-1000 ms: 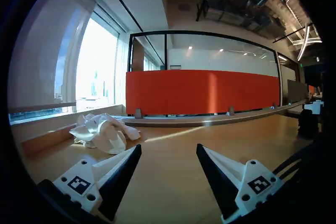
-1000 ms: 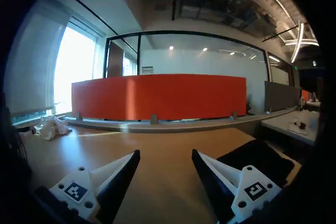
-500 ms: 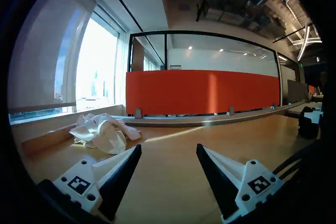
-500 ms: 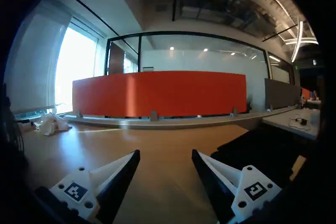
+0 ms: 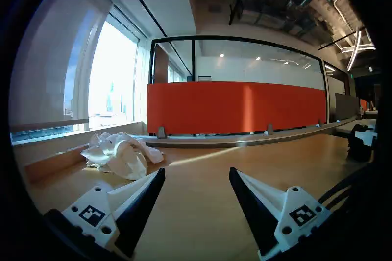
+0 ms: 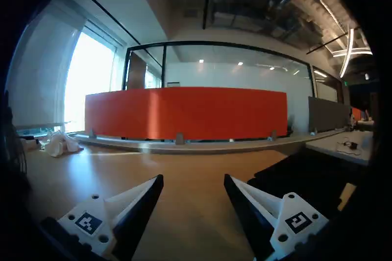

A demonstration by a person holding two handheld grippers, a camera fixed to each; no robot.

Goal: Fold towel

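Left gripper view: I read the left gripper (image 5: 196, 170) with its fingers spread apart above the light wooden tabletop (image 5: 196, 212). The crumpled white towel (image 5: 120, 155) lies on that tabletop at centre left, below the bright window (image 5: 110, 89). In the right gripper view, the right gripper (image 6: 193, 177) is likewise spread, with the towel at the far left edge.

Left hand-held gripper (image 5: 197, 177), right hand-held gripper (image 6: 193, 182), white pointed fingers (image 5: 128, 193), black pads (image 5: 143, 206), square markers (image 5: 92, 214)
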